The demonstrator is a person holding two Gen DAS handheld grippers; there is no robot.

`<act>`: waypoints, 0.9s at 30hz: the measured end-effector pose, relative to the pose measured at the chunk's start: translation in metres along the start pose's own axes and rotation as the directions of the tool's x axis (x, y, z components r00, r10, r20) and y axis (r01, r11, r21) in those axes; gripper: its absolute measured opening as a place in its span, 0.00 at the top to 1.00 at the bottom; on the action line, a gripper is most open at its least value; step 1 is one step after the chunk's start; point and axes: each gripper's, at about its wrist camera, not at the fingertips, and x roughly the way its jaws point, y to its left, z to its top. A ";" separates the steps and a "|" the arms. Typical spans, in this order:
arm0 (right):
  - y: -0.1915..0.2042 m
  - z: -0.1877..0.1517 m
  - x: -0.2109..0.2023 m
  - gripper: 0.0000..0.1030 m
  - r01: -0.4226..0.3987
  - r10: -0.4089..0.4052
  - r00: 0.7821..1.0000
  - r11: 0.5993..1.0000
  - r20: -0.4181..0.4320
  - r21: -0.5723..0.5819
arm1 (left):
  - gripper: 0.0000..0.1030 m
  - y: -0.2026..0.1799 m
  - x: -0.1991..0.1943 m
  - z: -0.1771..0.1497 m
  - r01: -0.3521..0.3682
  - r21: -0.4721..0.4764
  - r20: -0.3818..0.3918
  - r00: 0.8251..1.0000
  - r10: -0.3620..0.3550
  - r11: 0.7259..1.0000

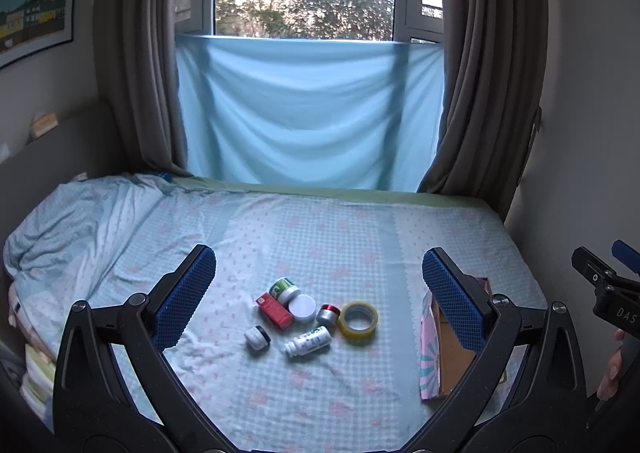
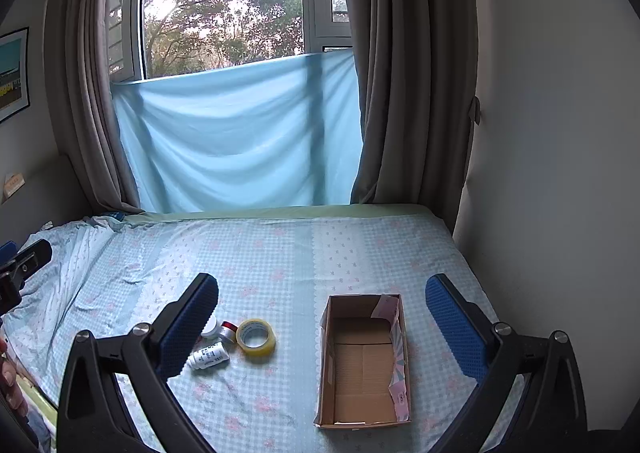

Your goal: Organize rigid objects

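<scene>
Several small items lie in a cluster on the bed: a yellow tape roll (image 1: 358,322), a white pill bottle (image 1: 308,341) on its side, a red box (image 1: 274,310), a green-labelled jar (image 1: 285,290), a white round lid (image 1: 302,308), a red-topped silver jar (image 1: 329,313) and a small black-and-white jar (image 1: 257,337). My left gripper (image 1: 320,301) is open and empty, held above and short of them. An empty cardboard box (image 2: 362,363) lies open to their right. My right gripper (image 2: 322,325) is open and empty, above the box's left side. The tape roll (image 2: 256,336) and the pill bottle (image 2: 209,357) also show in the right wrist view.
The bed (image 1: 320,229) has a checked blue sheet, with a rumpled duvet (image 1: 72,221) at the left. A wall (image 2: 560,173) runs along the bed's right side. Curtains and a blue cloth (image 1: 308,109) hang at the far end.
</scene>
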 end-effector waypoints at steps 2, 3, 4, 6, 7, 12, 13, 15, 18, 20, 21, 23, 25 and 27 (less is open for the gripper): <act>0.000 0.000 0.000 0.00 0.000 0.000 1.000 1.000 0.000 0.000 | 0.00 0.000 0.001 0.000 -0.005 0.003 0.003 1.000 0.005 1.000; 0.000 0.000 0.000 0.00 0.001 -0.001 1.000 1.000 0.000 0.001 | 0.00 0.000 0.002 0.000 -0.006 0.003 0.004 1.000 0.006 1.000; 0.000 0.000 0.000 0.00 0.000 0.000 1.000 1.000 0.000 0.001 | 0.00 0.000 0.002 0.000 -0.008 0.004 0.004 1.000 0.008 1.000; 0.001 0.000 0.000 0.00 0.000 0.000 1.000 1.000 0.000 0.000 | 0.00 0.000 0.003 -0.001 -0.018 0.004 0.007 1.000 0.017 1.000; 0.001 0.000 0.000 0.00 0.000 0.000 1.000 1.000 0.000 -0.001 | 0.00 0.000 0.004 -0.001 -0.024 0.003 0.005 1.000 0.024 1.000; 0.005 0.001 0.002 0.00 -0.001 0.001 1.000 1.000 -0.004 -0.008 | 0.00 0.003 0.010 0.000 -0.068 0.000 0.002 0.998 0.068 0.998; 0.006 0.001 0.003 0.00 -0.001 0.001 1.000 1.000 -0.005 -0.009 | 0.00 0.005 0.011 0.000 -0.070 -0.004 0.007 0.998 0.070 0.998; 0.008 0.002 0.006 0.00 0.000 0.000 1.000 1.000 -0.009 -0.010 | 0.00 0.011 0.014 0.000 -0.060 -0.007 0.008 0.998 0.060 0.998; 0.008 0.002 0.013 0.00 -0.002 0.002 1.000 1.000 -0.023 -0.009 | 0.00 0.018 0.028 0.000 -0.017 -0.015 -0.023 1.000 0.016 1.000; 0.005 0.002 0.019 0.00 0.003 -0.003 0.999 1.000 -0.041 -0.003 | 0.00 0.022 0.044 -0.003 -0.010 -0.019 -0.067 0.998 0.009 1.000; 0.001 0.001 0.024 0.00 0.005 -0.005 0.998 1.000 -0.057 0.003 | 0.00 0.022 0.054 -0.005 -0.011 -0.014 -0.093 0.996 0.010 1.000; -0.005 0.000 0.032 0.00 0.015 -0.014 0.996 1.000 -0.083 0.009 | 0.00 0.021 0.078 -0.012 -0.006 0.010 -0.153 0.988 0.008 1.000; -0.015 -0.004 0.044 0.00 0.034 -0.032 0.992 0.999 -0.122 0.014 | 0.00 0.019 0.100 -0.022 0.004 0.028 -0.198 0.980 0.001 1.000; -0.029 -0.011 0.059 0.00 0.058 -0.054 0.985 0.998 -0.162 0.020 | 0.00 0.017 0.125 -0.034 0.019 0.042 -0.248 0.969 -0.008 0.999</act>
